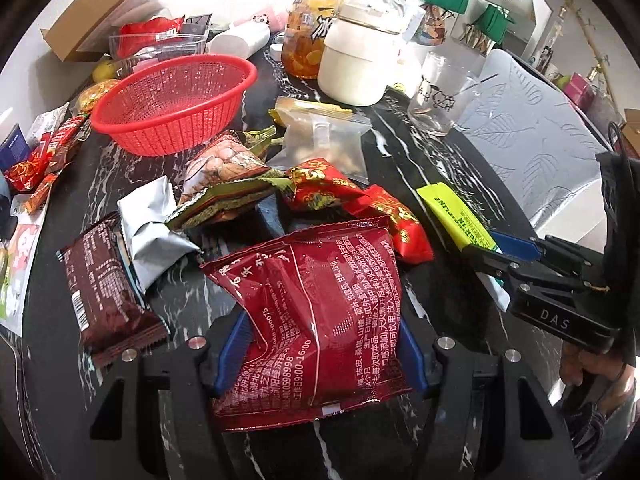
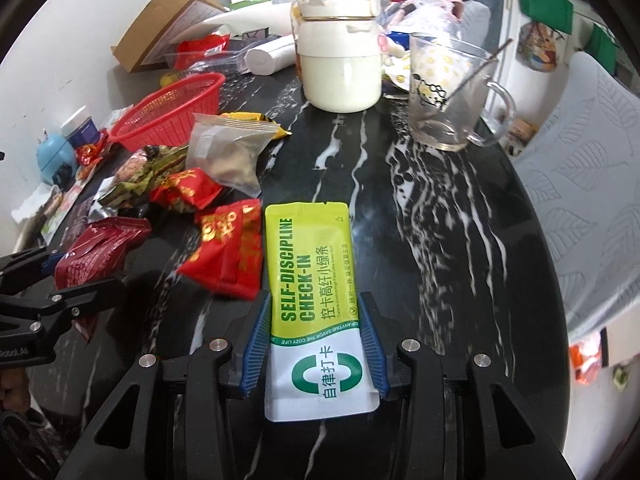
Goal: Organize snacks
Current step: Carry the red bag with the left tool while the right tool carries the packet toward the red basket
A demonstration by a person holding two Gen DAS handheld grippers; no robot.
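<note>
The yellow-green sachet [image 2: 310,280] reads "SELF-DISCIPLINE CHECK-IN" in green capitals, with Chinese characters alongside and a green ring logo on its white end. The right tool [image 2: 314,344] has its blue pads [image 2: 256,344] pressed against both long edges of that sachet, which points forward over the black marbled surface [image 2: 440,240].

The left tool [image 1: 320,360] is clamped on a dark red packet [image 1: 316,320], crumpled between its blue pads [image 1: 232,348]; the back of the packet carries dense Chinese print, the number "4000598998" and the hours "9:00-16:00". In the left view the right tool's body shows the letters "DAS".

Both tools sit low, near the surface's front edge, side by side and aimed toward the heap of snacks. Just beyond the sachet lies a bright red pouch [image 2: 228,256] with gold lettering. Further back on the left stands the red basket [image 1: 172,100], with no snacks visible inside. A cream kettle [image 2: 340,60] and a glass mug [image 2: 448,92] printed with a cartoon figure stand at the rear.
</note>
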